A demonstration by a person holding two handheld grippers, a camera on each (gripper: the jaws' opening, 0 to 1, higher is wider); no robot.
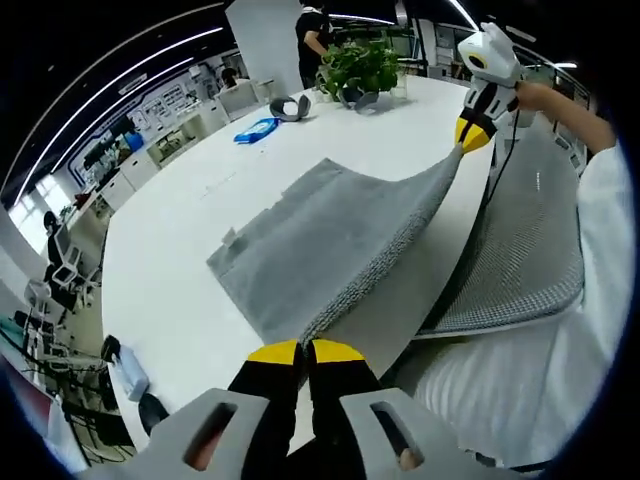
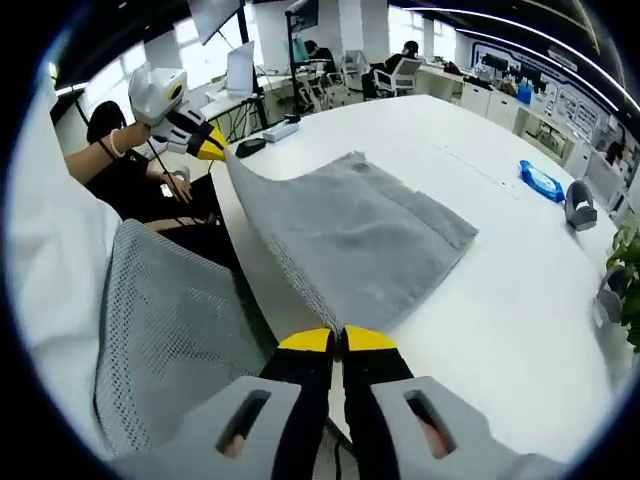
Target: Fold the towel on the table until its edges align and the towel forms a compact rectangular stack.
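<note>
This is an open-plan office. A large white table (image 1: 190,240) carries a potted plant (image 1: 362,64), and a mesh chair (image 2: 170,340) stands at its edge. Beyond it, people sit at desks with a monitor (image 2: 240,68) and office chairs, rows of workstations line the wall, and strip lights (image 1: 130,75) run along a dark ceiling.

White table (image 1: 200,260) carries grey towel (image 1: 320,240), blue packet (image 1: 257,130), potted plant (image 1: 360,65).
</note>
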